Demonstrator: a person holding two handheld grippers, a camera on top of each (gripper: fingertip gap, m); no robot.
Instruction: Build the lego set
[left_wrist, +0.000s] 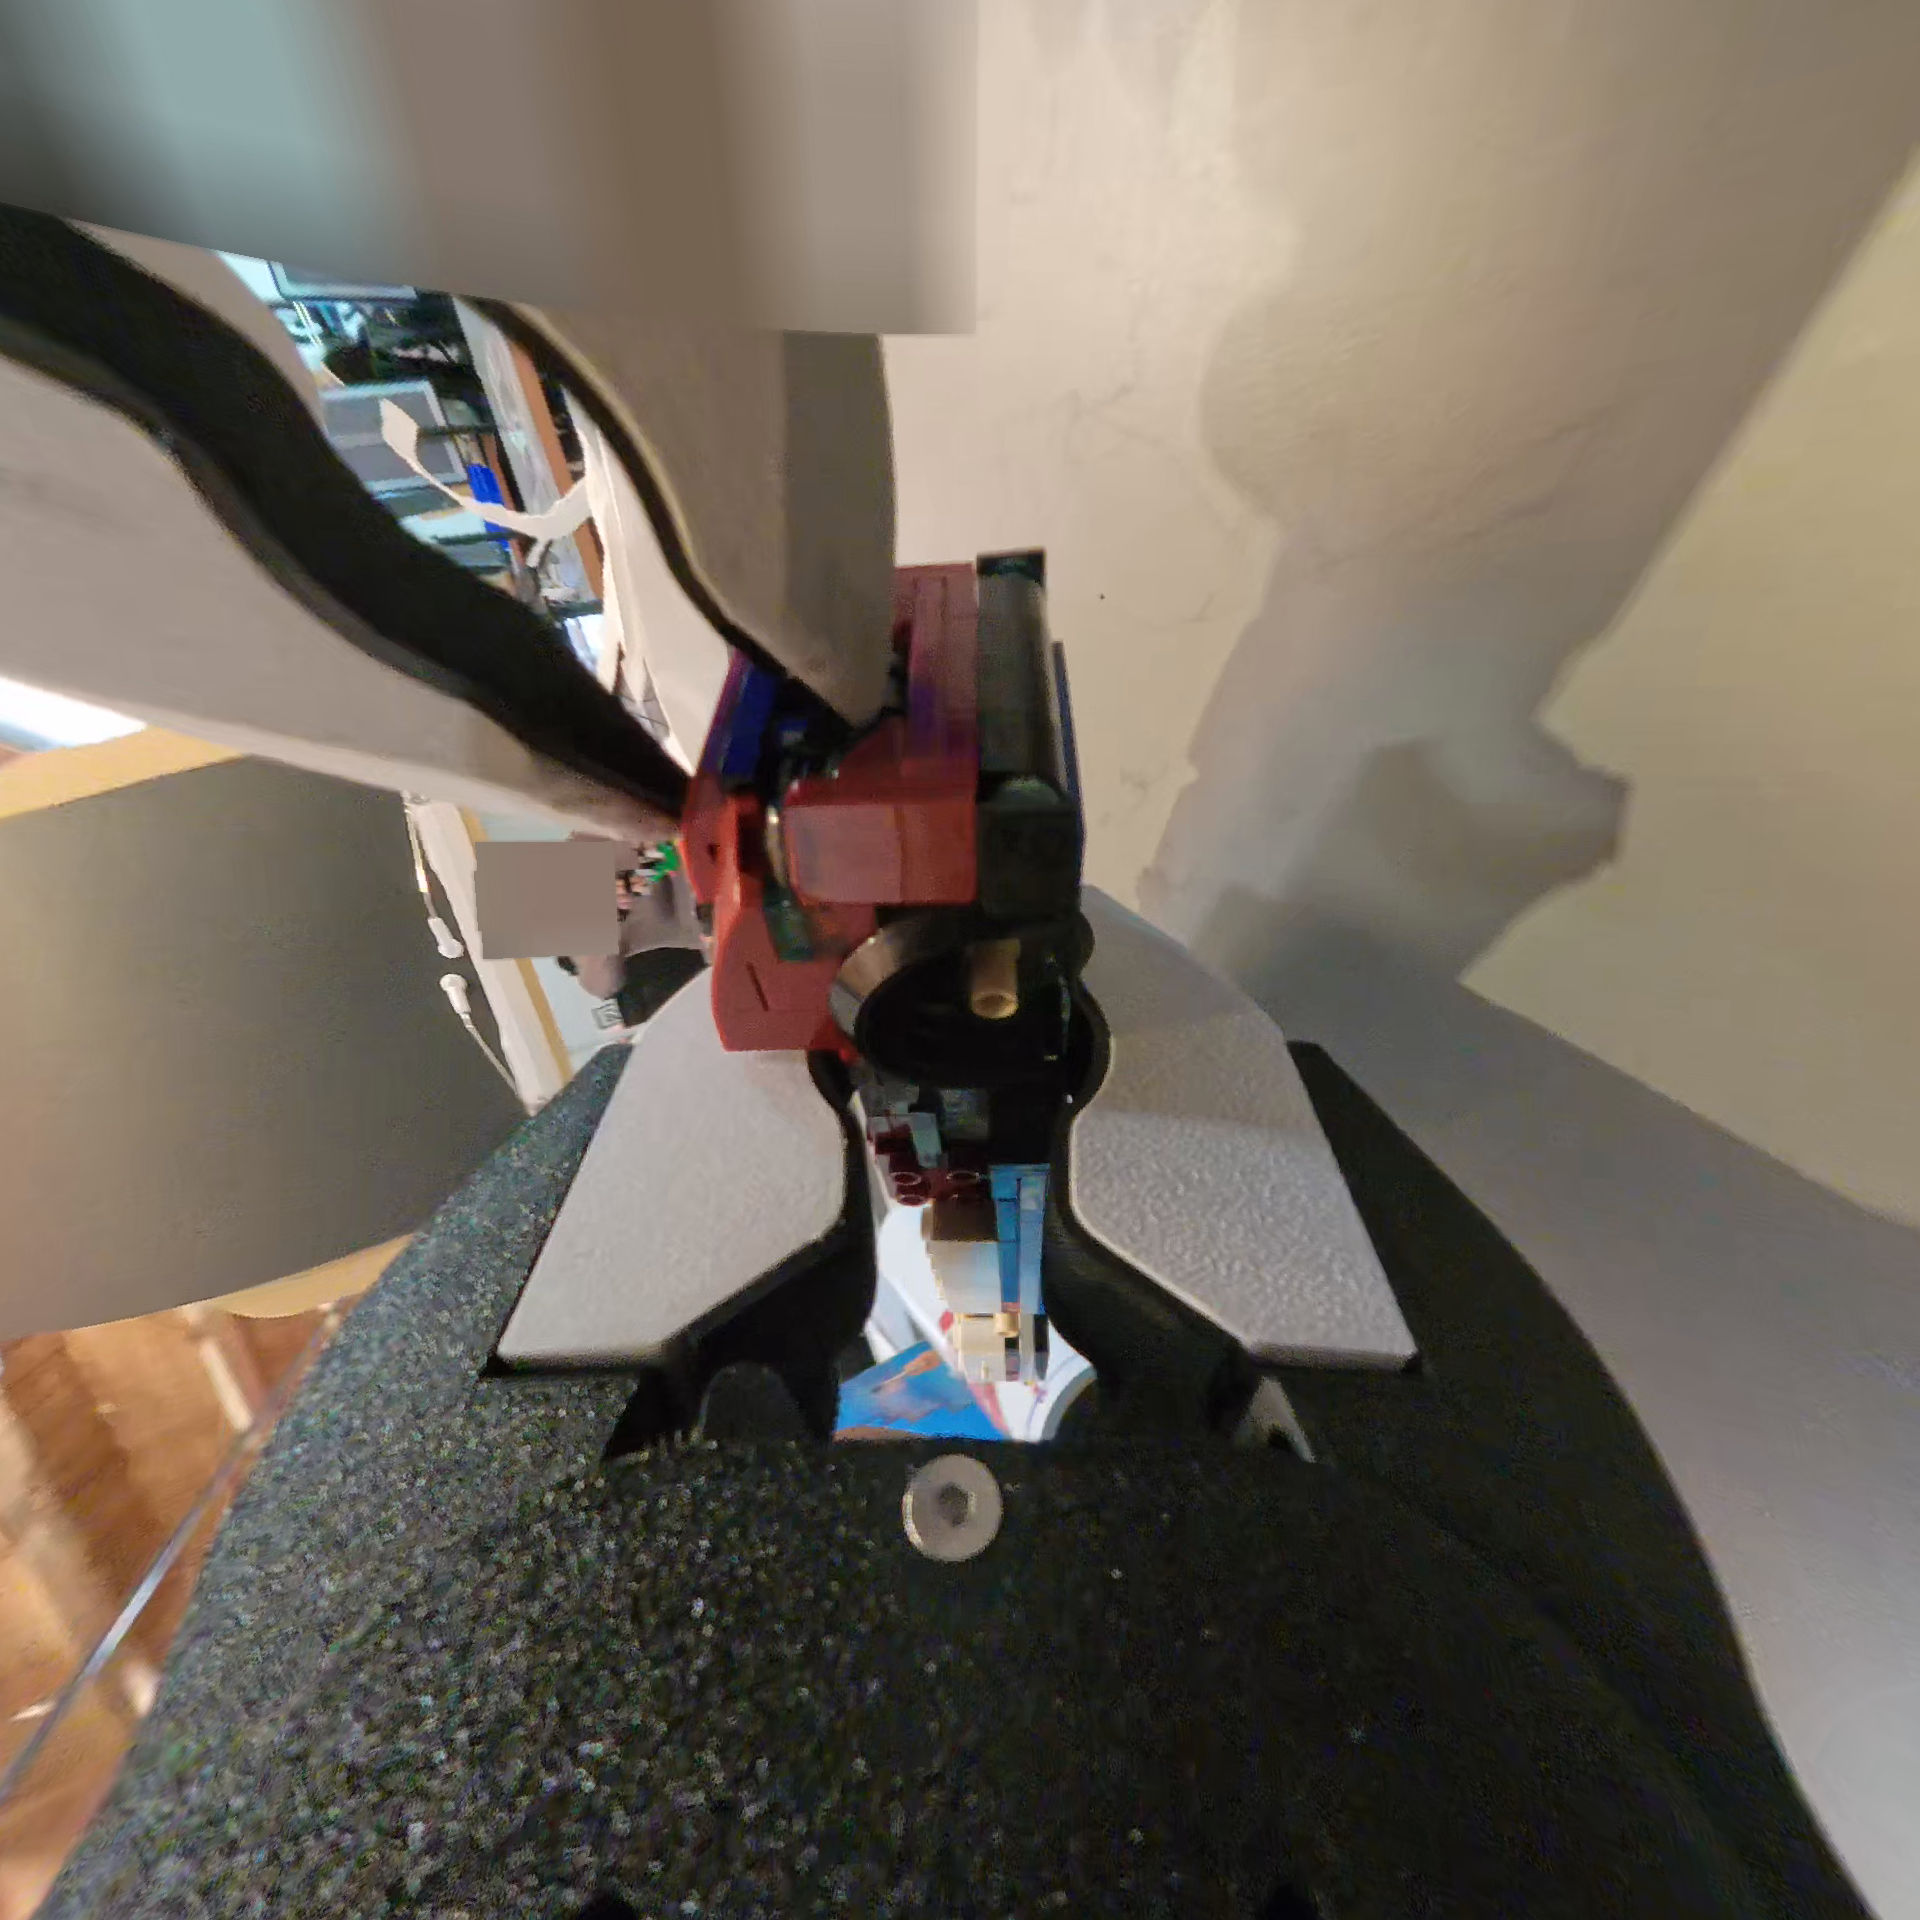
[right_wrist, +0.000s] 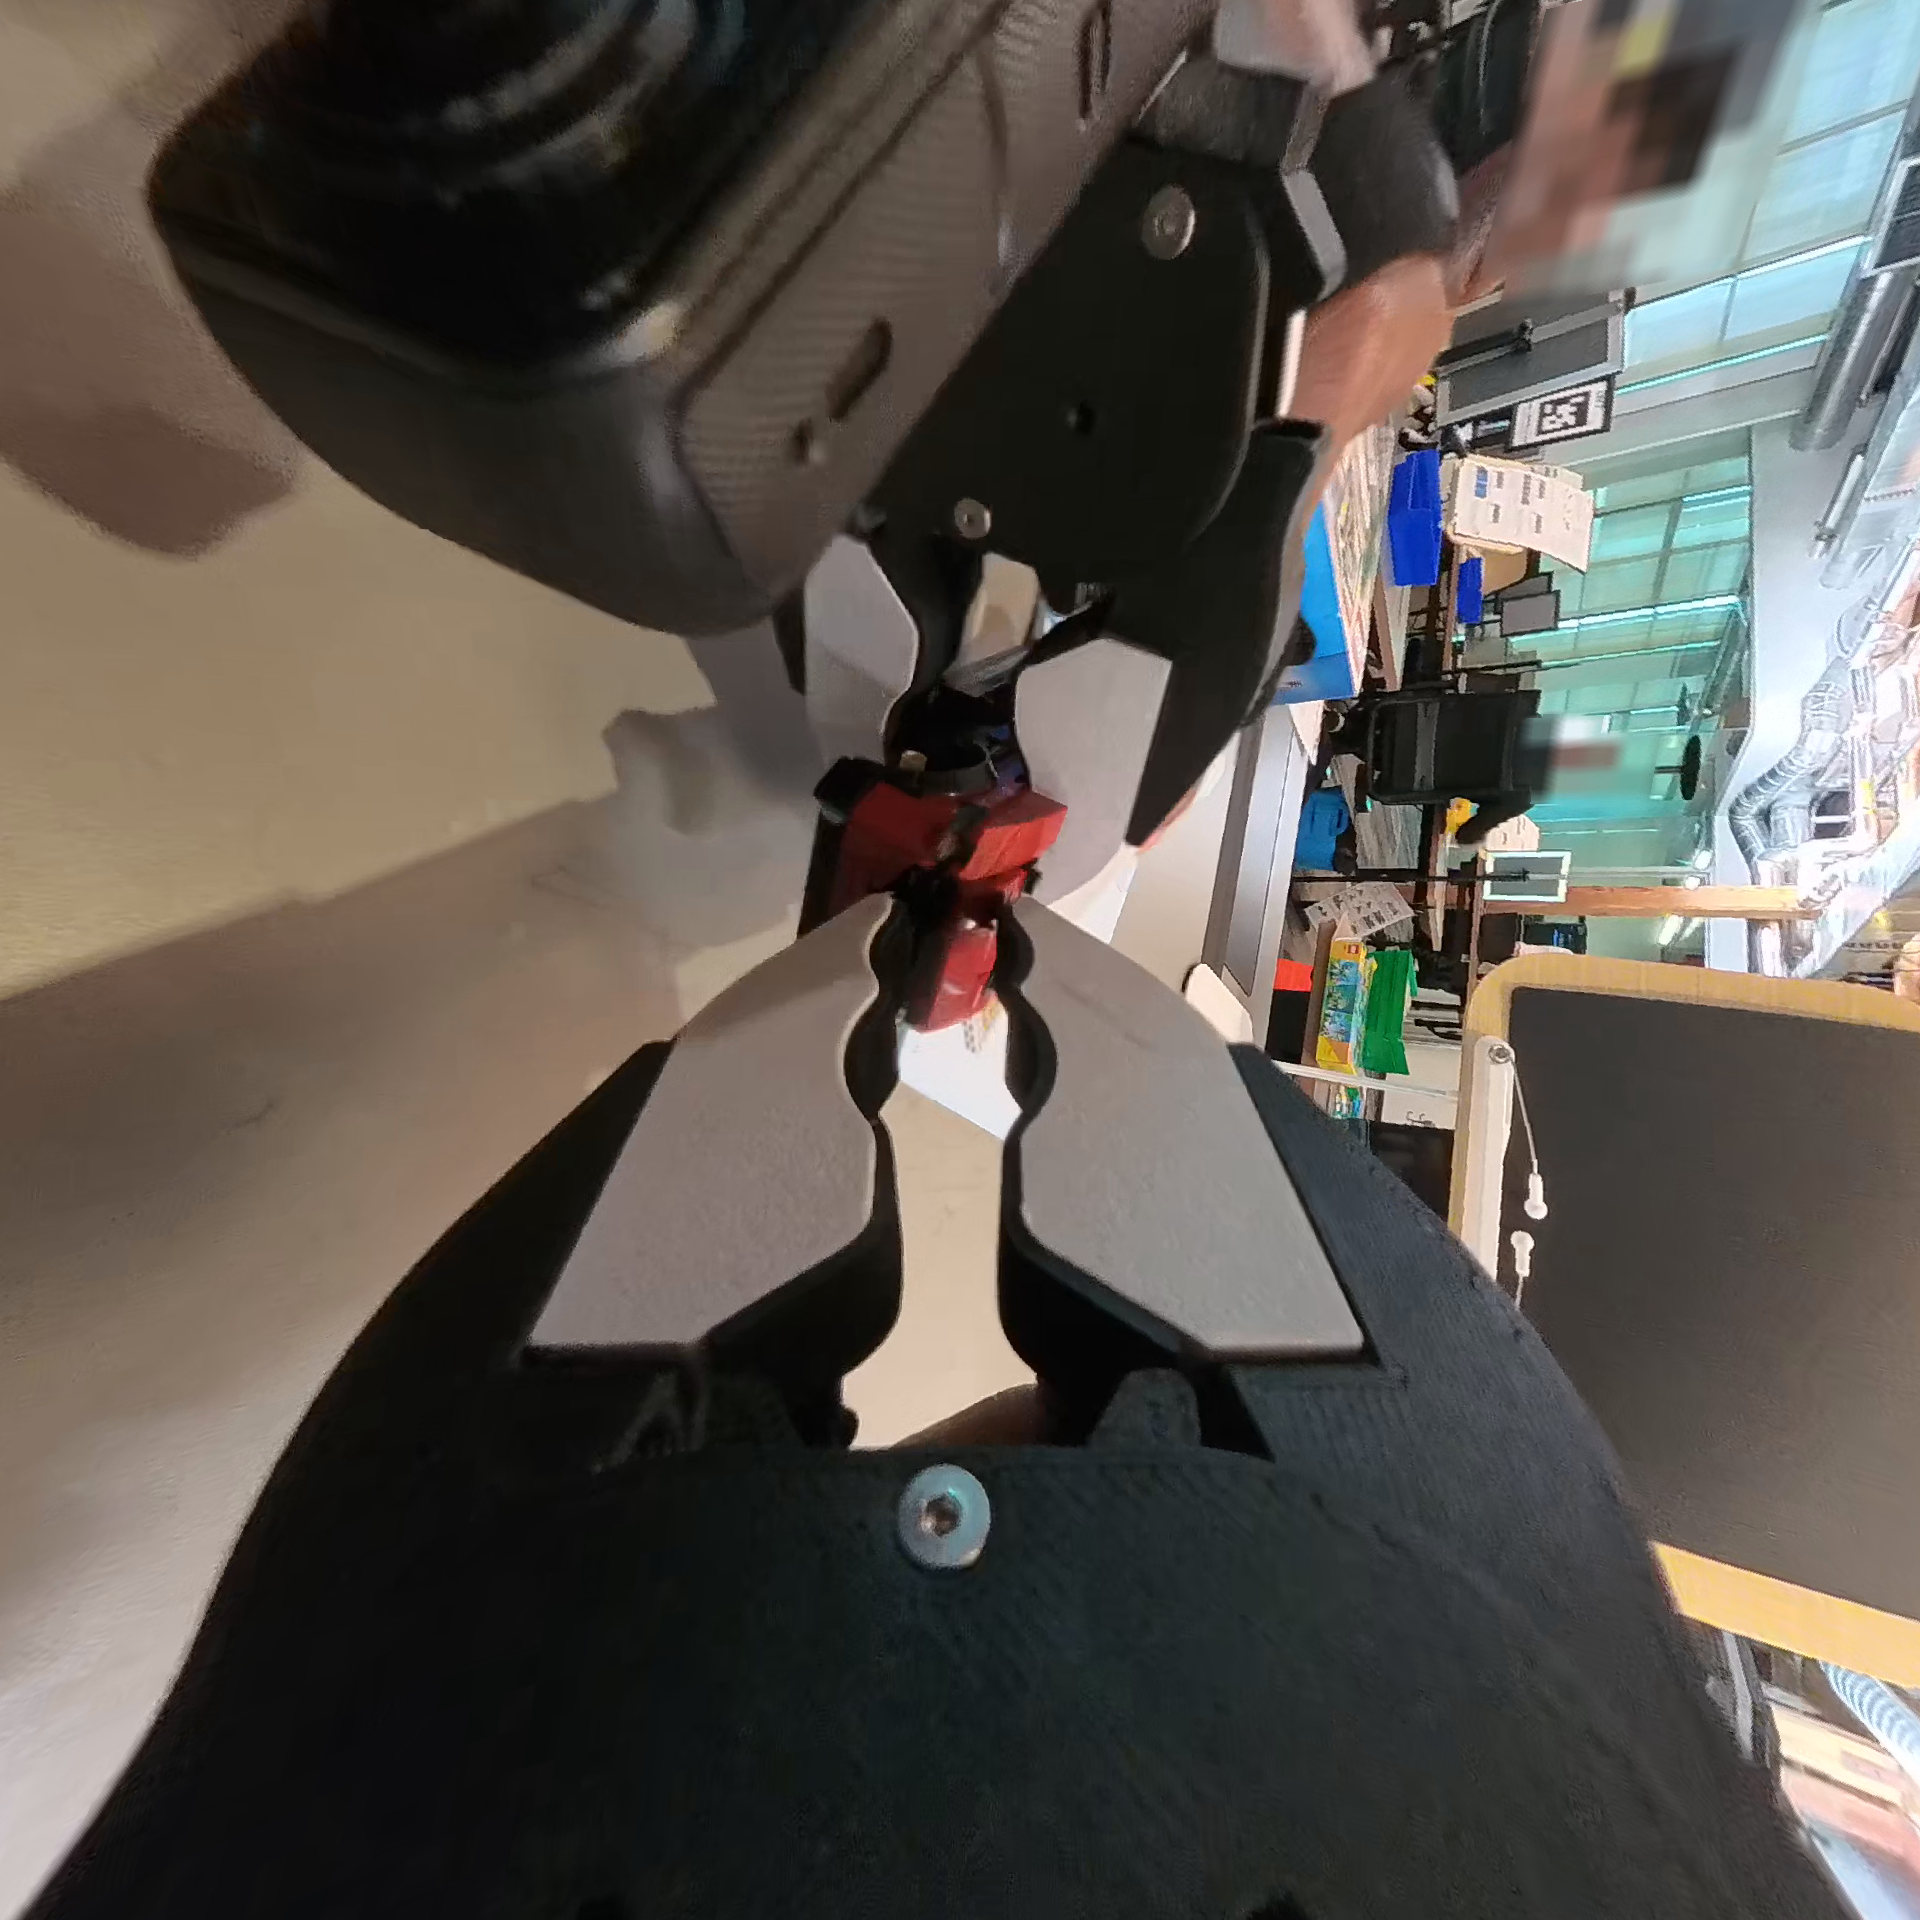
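Left wrist view, item one: your left gripper (left_wrist: 961, 987) is closed around a brick-built toy model (left_wrist: 883, 831), red with black and blue parts. Its fingers (left_wrist: 1174, 997) clamp the model's lower section, where a black wheel (left_wrist: 935, 997) with a tan axle peg (left_wrist: 992, 971) sits between them. More small bricks (left_wrist: 977, 1247) of the model run back between the fingers toward the camera.

Item two: your right gripper (right_wrist: 951, 956) grips the same model from the opposite side, jaws narrowly parted, pads pressed on a red piece (right_wrist: 961, 966) at its end.

Item three, location: the model hangs in the air between both tongs, in front of a pale wall (left_wrist: 1351, 312).

Item four, surroundings in the right wrist view: a black panel with a light wooden frame (right_wrist: 1662, 1247) and a cluttered workshop with shelving (right_wrist: 1455, 727).
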